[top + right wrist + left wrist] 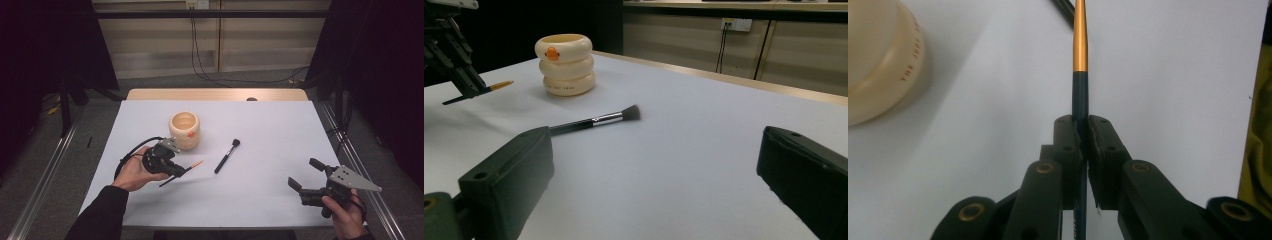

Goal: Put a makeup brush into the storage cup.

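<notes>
High view: the left gripper (176, 171) has its jaws clamped on a slim dark-blue pencil-like stick with an orange-gold end (192, 165), held just above the white table (280, 150), near a cream ringed ceramic pot (185, 130). A black makeup brush (226, 156) lies to its right. The right gripper (305, 175) rests well apart at the near right, jaws wide and empty.

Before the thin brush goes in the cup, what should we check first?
1. Left gripper shut on thin brush: ok.
2. Brush lifted off the table: ok, seen in the right gripper view.
3. Cream holder upright, mouth open: ok.
4. Holder empty inside: cannot tell.
5. Makeup brush lying clear of the path: ok.
6. Right gripper open and away: ok.
</notes>
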A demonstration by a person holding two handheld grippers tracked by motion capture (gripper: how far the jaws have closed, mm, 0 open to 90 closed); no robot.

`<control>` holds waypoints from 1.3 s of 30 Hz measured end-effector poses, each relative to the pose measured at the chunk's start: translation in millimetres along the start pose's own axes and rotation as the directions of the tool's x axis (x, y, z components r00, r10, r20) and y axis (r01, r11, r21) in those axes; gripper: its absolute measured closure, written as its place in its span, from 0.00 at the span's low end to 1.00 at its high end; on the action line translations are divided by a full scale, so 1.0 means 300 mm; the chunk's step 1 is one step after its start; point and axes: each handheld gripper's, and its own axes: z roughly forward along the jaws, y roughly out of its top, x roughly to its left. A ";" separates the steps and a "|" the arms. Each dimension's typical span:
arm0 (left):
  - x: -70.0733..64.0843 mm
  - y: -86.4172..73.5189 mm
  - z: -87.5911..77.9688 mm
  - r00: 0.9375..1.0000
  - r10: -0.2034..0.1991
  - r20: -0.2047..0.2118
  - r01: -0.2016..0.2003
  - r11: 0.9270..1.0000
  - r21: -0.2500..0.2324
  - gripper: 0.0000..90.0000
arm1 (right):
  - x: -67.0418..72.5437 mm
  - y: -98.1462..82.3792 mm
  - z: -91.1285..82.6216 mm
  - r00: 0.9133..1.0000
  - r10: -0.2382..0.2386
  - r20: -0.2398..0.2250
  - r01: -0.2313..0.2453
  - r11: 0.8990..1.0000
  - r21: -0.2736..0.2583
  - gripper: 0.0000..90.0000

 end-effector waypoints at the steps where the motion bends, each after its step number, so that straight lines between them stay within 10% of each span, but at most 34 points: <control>1: -0.001 -0.004 -0.003 1.000 -0.003 -0.002 0.003 1.000 -0.017 0.93 | 0.000 0.000 0.000 1.000 0.001 0.000 -0.001 1.000 0.000 0.01; 9: -0.008 -0.031 -0.018 0.997 -0.074 -0.031 0.070 0.991 -0.115 0.93 | 0.000 0.000 0.001 1.000 -0.001 0.002 0.001 1.000 -0.002 0.01; 22: -0.027 -0.053 -0.050 0.984 -0.153 -0.096 0.116 0.943 -0.313 0.93 | -0.001 0.000 0.001 1.000 -0.004 0.001 0.004 1.000 -0.002 0.01; 39: -0.069 -0.080 -0.090 0.966 -0.181 -0.183 0.049 0.827 -0.560 0.93 | 0.000 0.000 0.000 1.000 -0.006 -0.005 0.006 1.000 -0.001 0.01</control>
